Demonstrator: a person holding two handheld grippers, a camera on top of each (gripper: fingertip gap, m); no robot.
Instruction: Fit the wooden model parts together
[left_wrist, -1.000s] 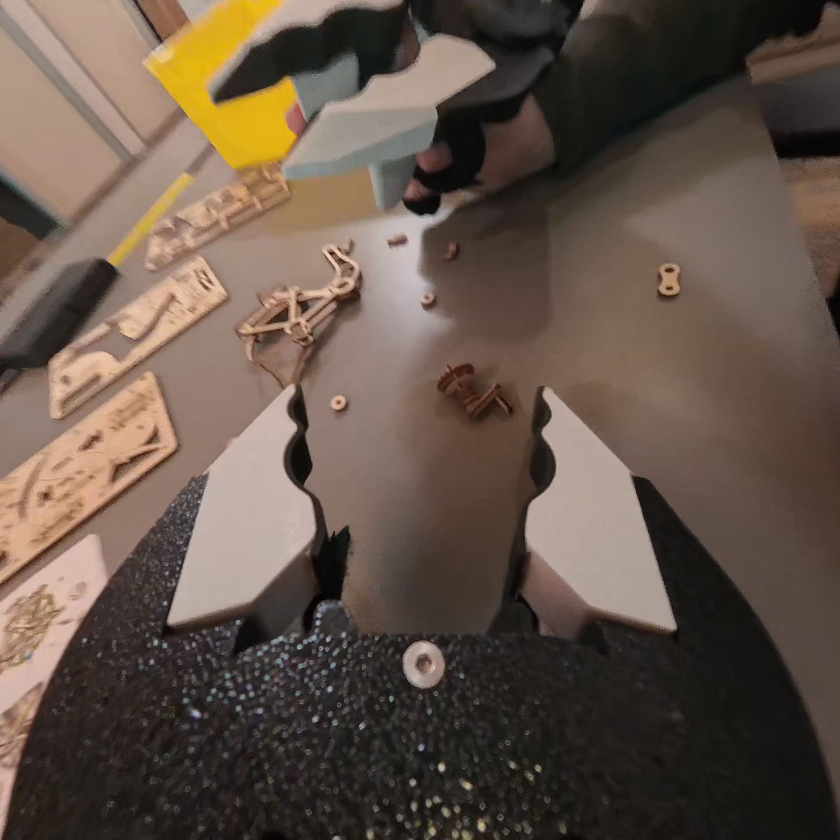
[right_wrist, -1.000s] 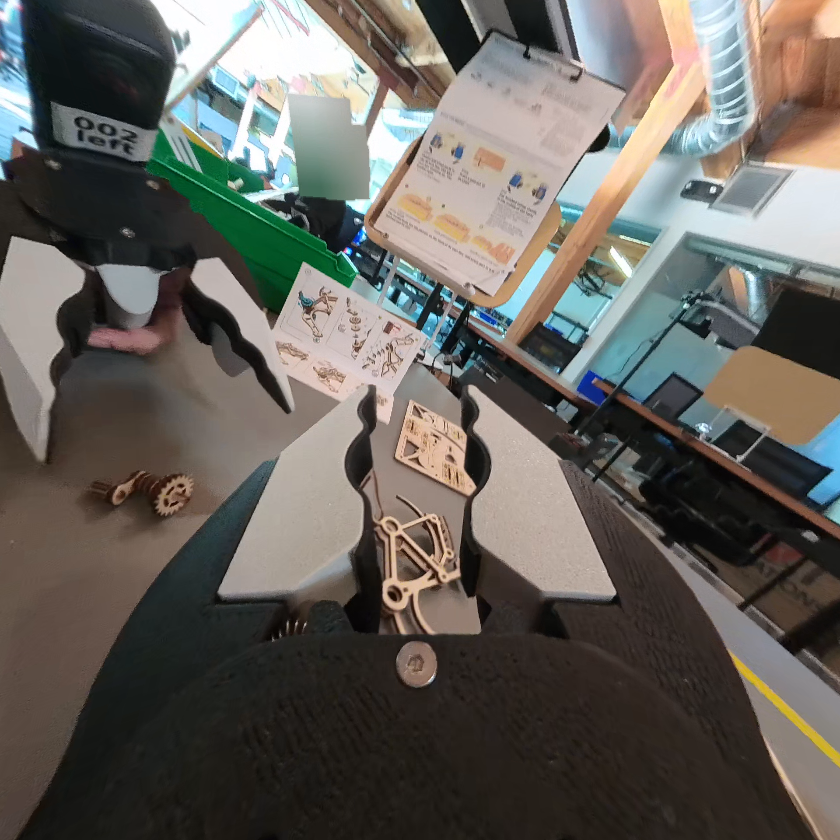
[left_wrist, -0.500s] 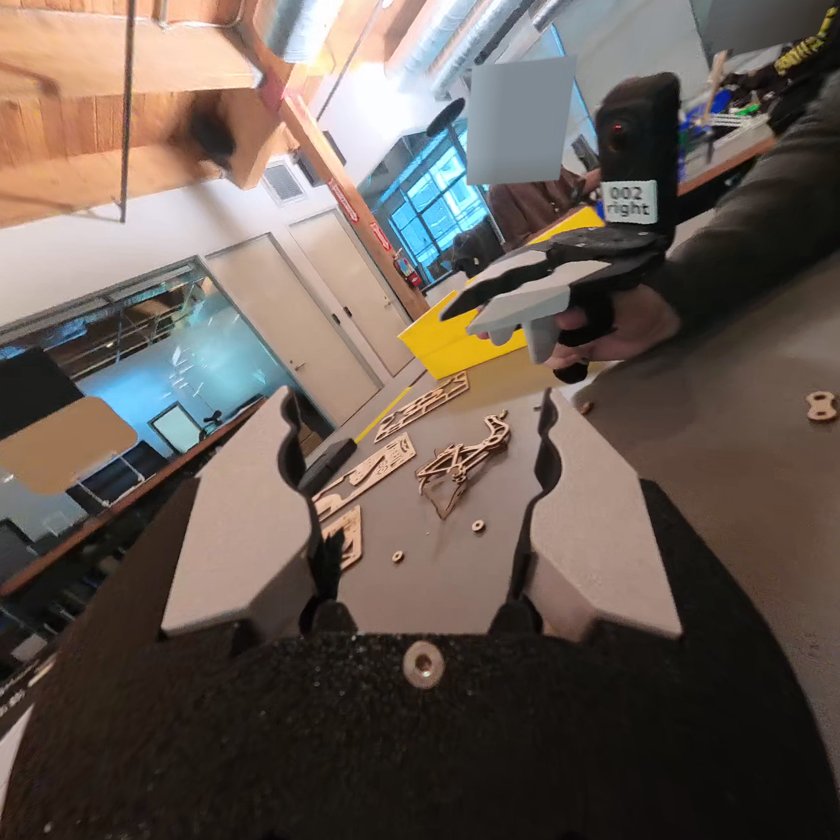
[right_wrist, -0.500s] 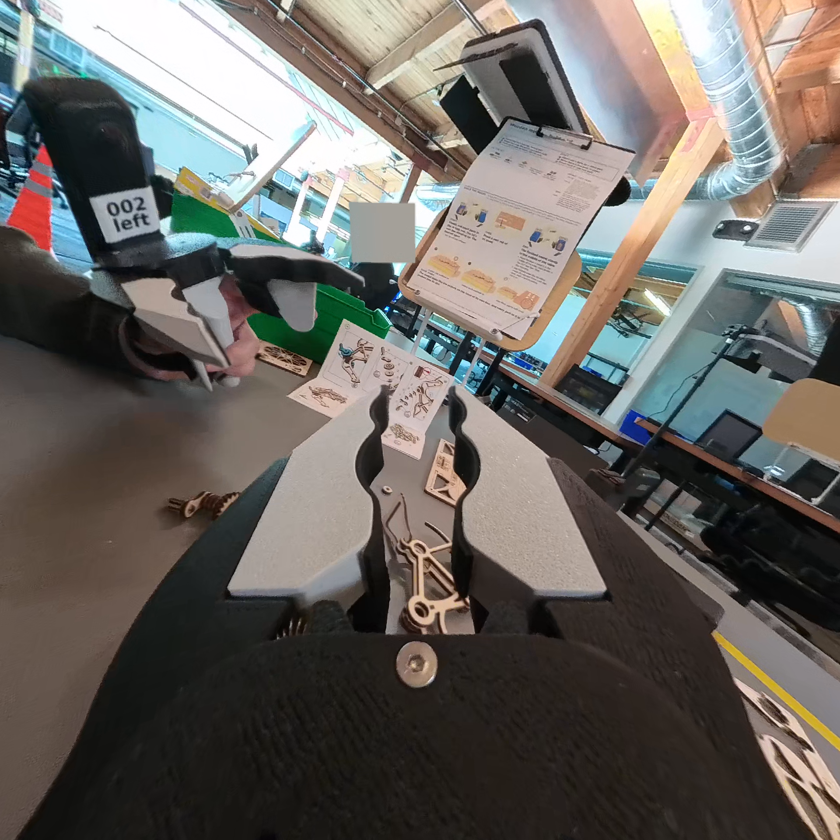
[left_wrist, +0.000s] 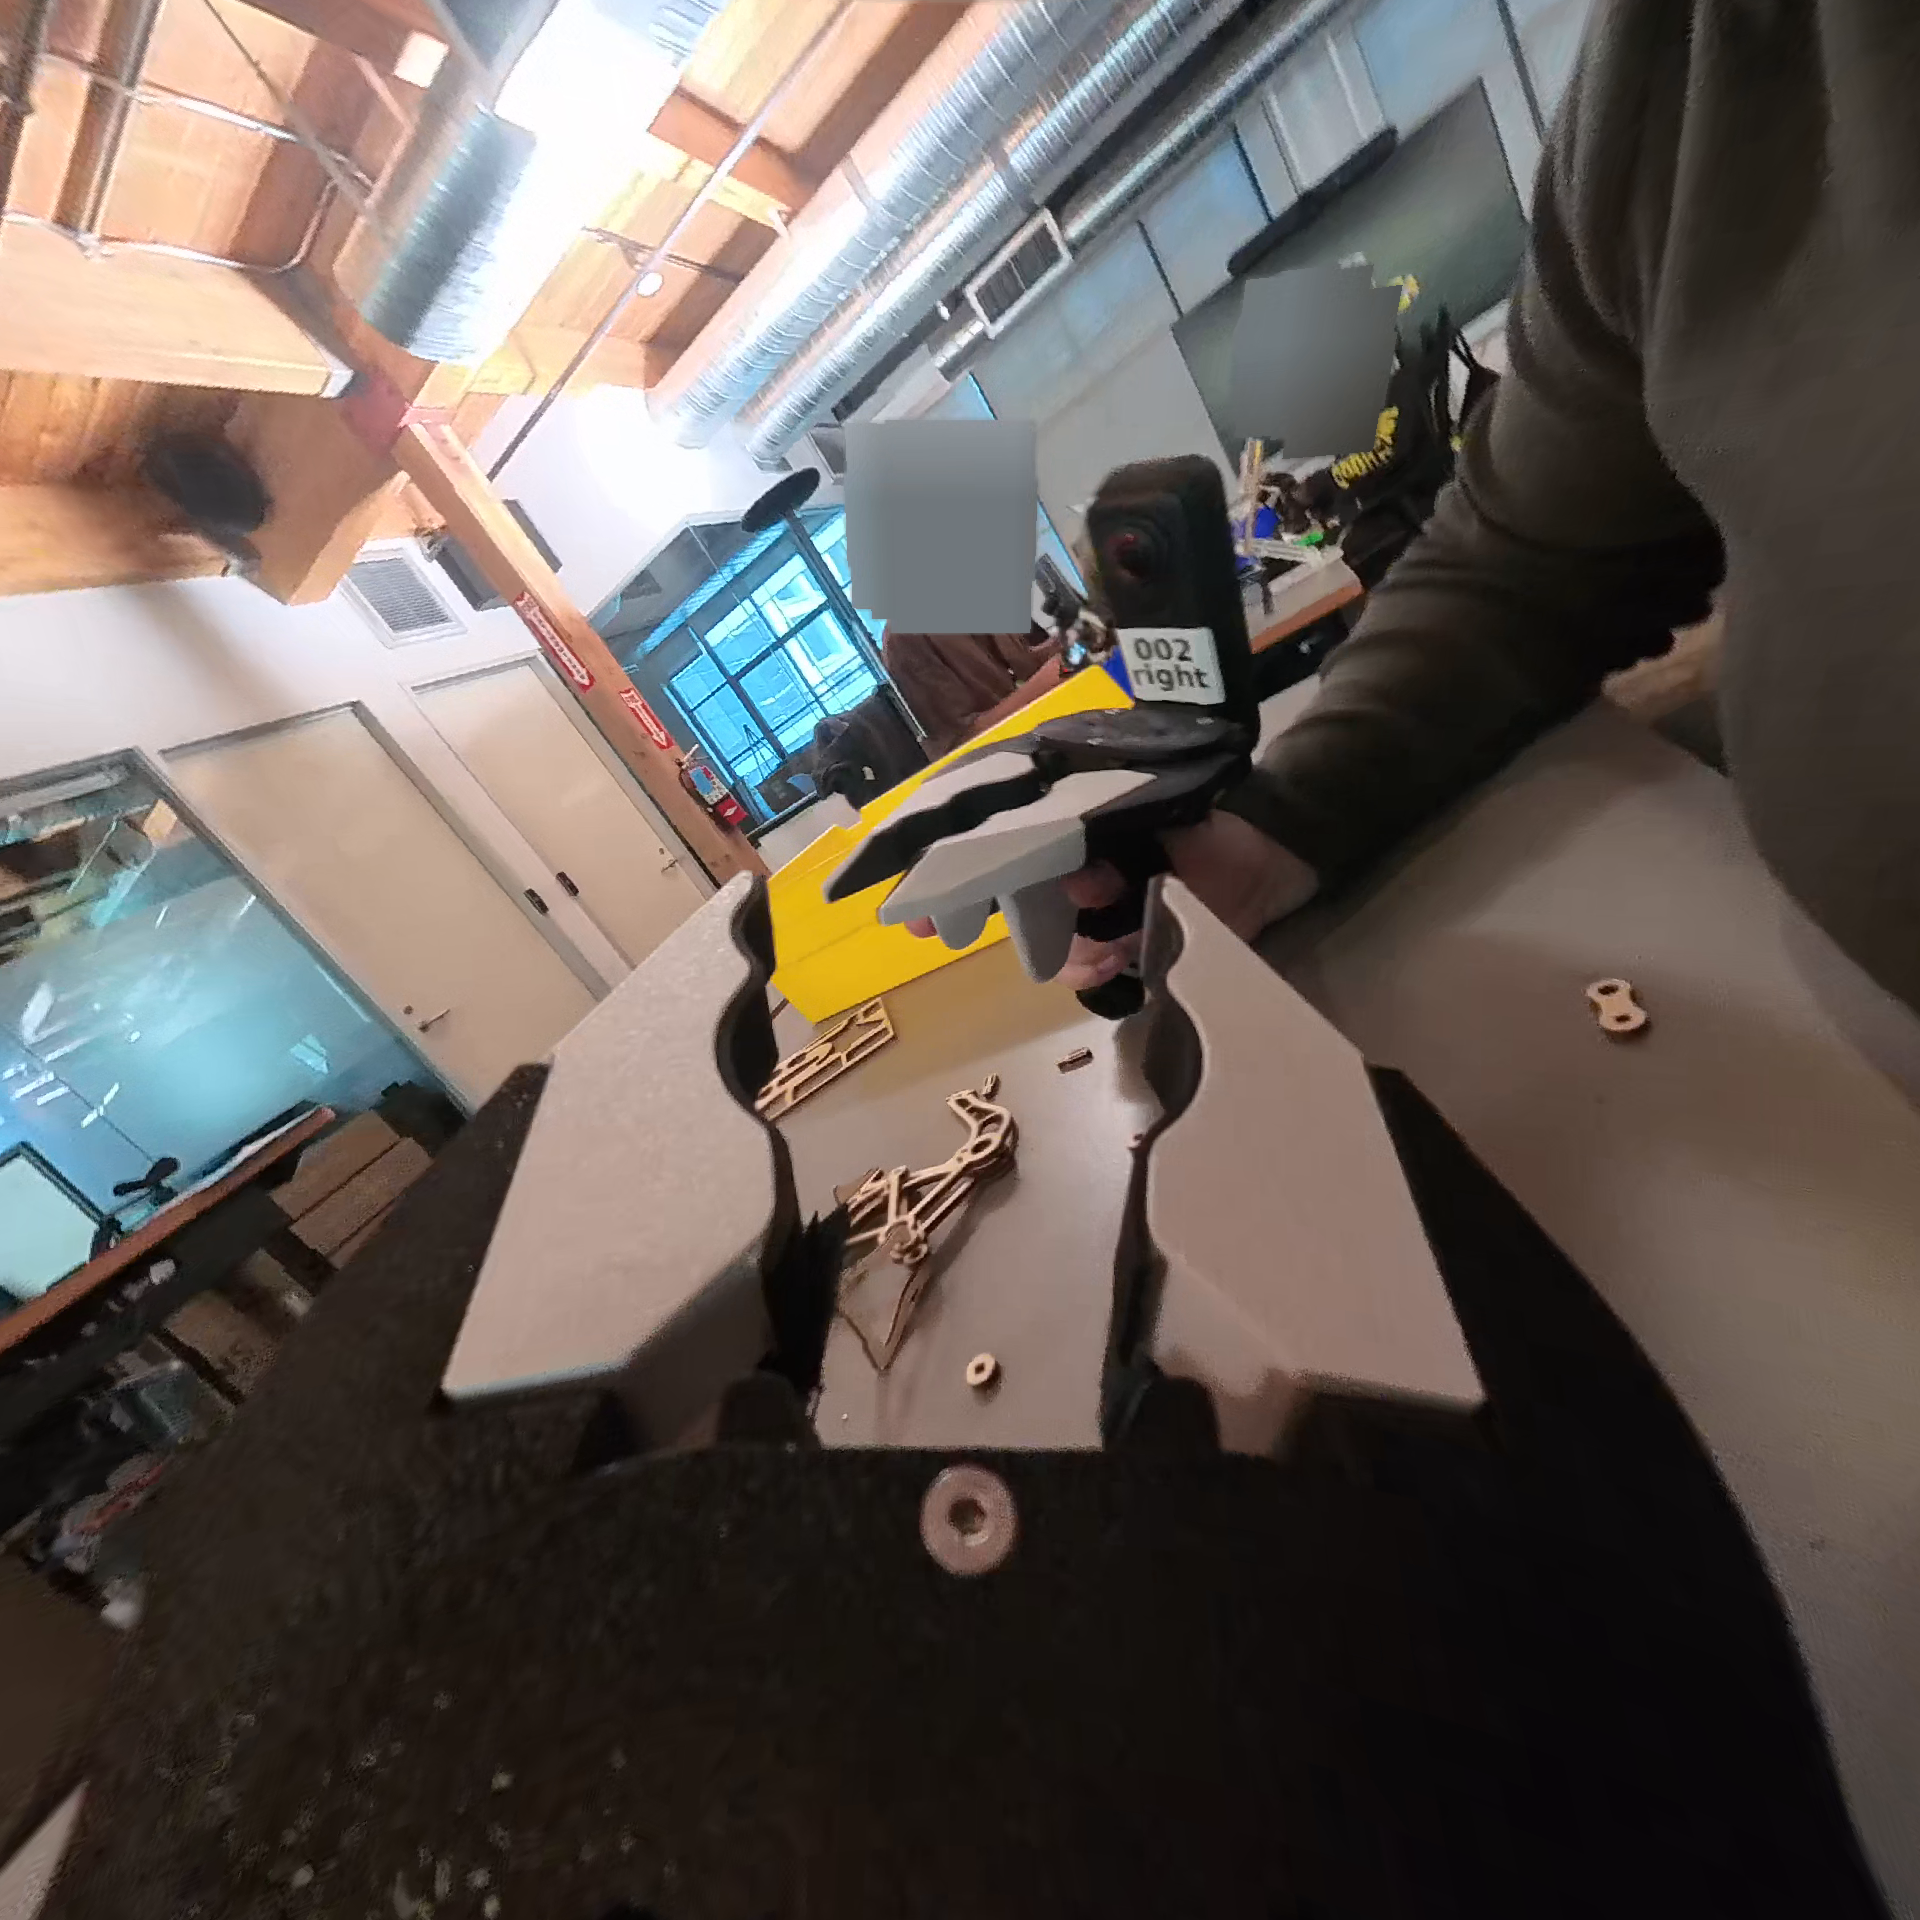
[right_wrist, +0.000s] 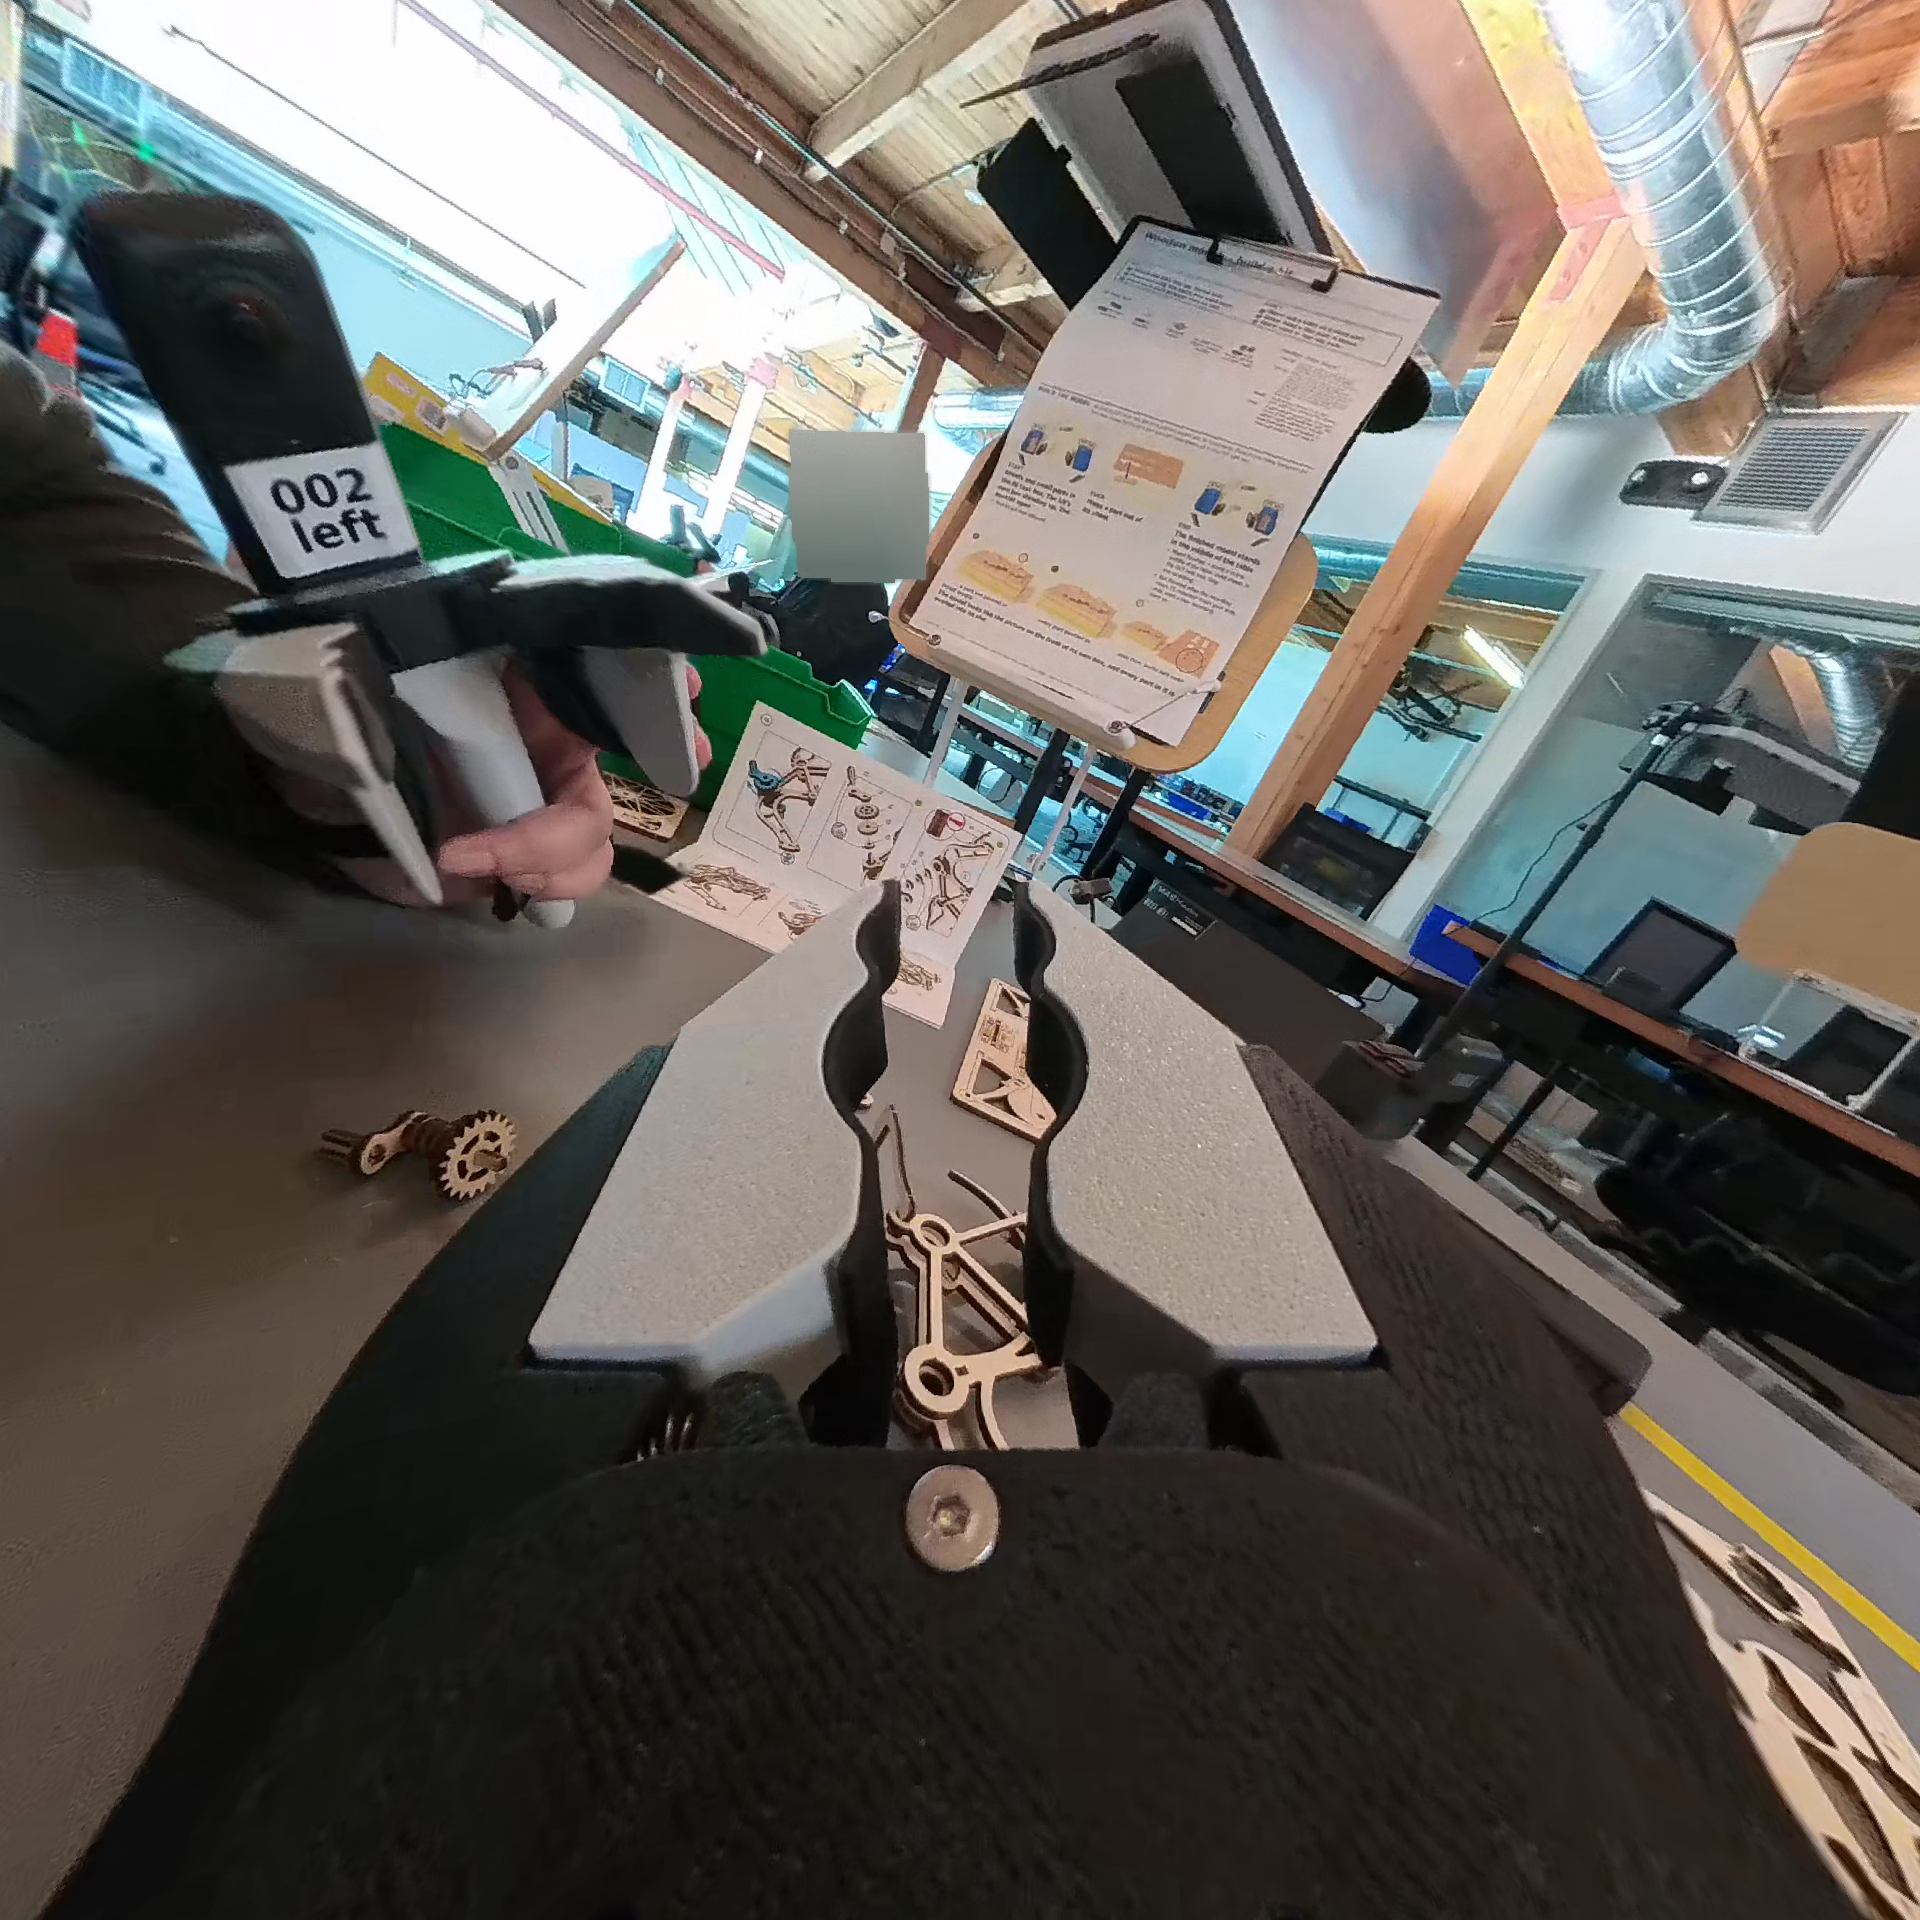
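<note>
Both empty: left gripper (left_wrist: 956, 997) spread wide, right gripper (right_wrist: 951, 940) slightly parted. Approach the wooden frame (left_wrist: 925, 1195) mid-desk (left_wrist: 1558, 1195) low, pinching a sturdy strut.

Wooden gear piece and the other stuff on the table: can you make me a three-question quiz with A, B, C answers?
1. Where is the gear piece?
A) lying on the grey table
B) on the floor
C) on the clipboard

2. What colour is the bin behind the left gripper in the right wrist view?
A) red
B) green
C) purple

3. How are the left gripper's jaws?
A) shut on the gear piece
B) shut on a paper
C) wide open, empty

Answers:
1 A, it lies on the table with nothing touching it.
2 B, its wall is bright green.
3 C, bare table shows between them.
</note>
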